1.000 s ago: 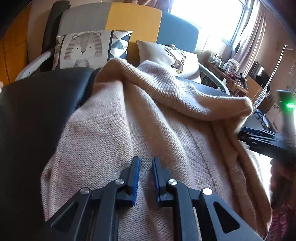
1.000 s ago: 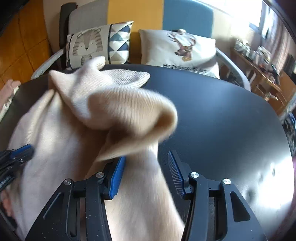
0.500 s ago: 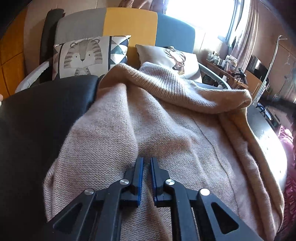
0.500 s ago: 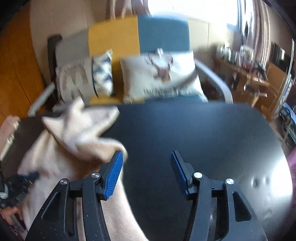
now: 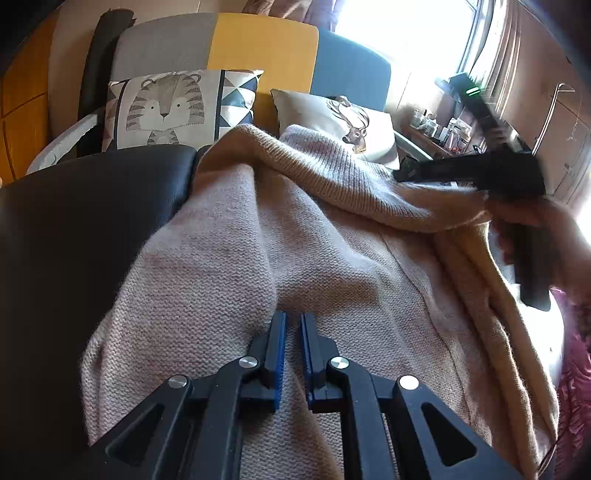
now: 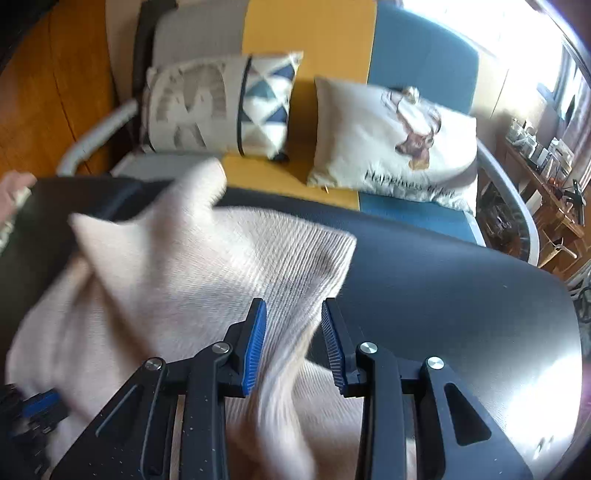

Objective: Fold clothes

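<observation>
Behind the black bench (image 6: 461,295) stands a sofa (image 6: 306,33) in grey, yellow and blue, with a tiger cushion (image 5: 166,107) and a deer cushion (image 6: 399,144) propped on it; a cluttered shelf (image 6: 535,155) sits off to the right by the bright window. The beige sweater (image 5: 295,258) lies heaped over the left part of the bench, its ribbed edge bunched up along the far side.

My left gripper (image 5: 293,332) has its jaws nearly together, with knit pinched in the slit between them. My right gripper (image 6: 293,328) has just been closing — its jaws now stand at a middling gap, with a fold of the sweater between them, though I cannot tell whether the pads press it. Half a second ago those jaws stood wider, over bare bench beside the sweater — now they are over the cloth.
</observation>
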Available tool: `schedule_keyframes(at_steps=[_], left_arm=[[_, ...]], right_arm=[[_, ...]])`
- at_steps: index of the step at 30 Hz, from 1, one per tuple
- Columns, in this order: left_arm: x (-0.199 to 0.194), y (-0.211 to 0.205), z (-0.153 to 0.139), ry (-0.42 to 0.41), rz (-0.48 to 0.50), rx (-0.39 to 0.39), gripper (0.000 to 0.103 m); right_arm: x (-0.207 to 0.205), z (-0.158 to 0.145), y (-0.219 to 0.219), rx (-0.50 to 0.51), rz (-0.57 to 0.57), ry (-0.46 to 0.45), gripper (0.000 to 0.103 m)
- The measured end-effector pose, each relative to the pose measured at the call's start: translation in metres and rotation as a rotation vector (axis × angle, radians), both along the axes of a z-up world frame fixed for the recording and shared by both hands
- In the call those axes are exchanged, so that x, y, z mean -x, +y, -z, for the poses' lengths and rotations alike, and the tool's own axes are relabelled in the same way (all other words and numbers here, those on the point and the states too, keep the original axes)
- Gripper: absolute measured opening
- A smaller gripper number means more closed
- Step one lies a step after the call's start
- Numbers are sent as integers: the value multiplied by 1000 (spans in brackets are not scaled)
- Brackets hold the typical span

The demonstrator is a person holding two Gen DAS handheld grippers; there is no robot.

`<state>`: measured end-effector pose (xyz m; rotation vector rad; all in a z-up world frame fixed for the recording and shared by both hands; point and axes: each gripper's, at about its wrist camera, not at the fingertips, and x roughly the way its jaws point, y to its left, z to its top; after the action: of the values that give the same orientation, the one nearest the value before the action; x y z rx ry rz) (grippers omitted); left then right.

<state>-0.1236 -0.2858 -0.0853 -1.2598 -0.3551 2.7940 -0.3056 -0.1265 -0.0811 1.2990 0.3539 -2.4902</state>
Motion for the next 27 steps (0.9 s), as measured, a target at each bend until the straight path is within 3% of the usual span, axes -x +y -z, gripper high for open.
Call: schedule_keyframes(at_steps=[2, 7, 10, 12, 14, 16, 19, 22, 27], left_arm=[[0, 0, 0, 2, -1, -6, 9], [0, -1, 2, 9, -1, -21, 9], [0, -2, 3, 12, -1, -26, 9], [0, -2, 4, 14, -2, -23, 9], [0, -1, 5, 16, -3, -18, 9], [1, -1, 6, 19, -4, -16, 9], [1, -2, 7, 20, -4, -22, 9], [2, -2, 7, 24, -2, -20, 9], [1, 0, 7, 20, 0, -7, 9]], right_arm=[[9, 18, -4, -36, 19, -43, 33], [33, 22, 2, -61, 80, 35, 34], [54, 21, 4, -79, 107, 55, 44], [64, 15, 12, -28, 108, 25, 44], [58, -1, 28, 101, 126, 7, 44], [34, -21, 43, 201, 116, 43, 44], [-26, -48, 75, 263, 73, 91, 45], [-87, -55, 116, 268, 40, 49, 54], [-185, -49, 175, 240, 88, -36, 54]])
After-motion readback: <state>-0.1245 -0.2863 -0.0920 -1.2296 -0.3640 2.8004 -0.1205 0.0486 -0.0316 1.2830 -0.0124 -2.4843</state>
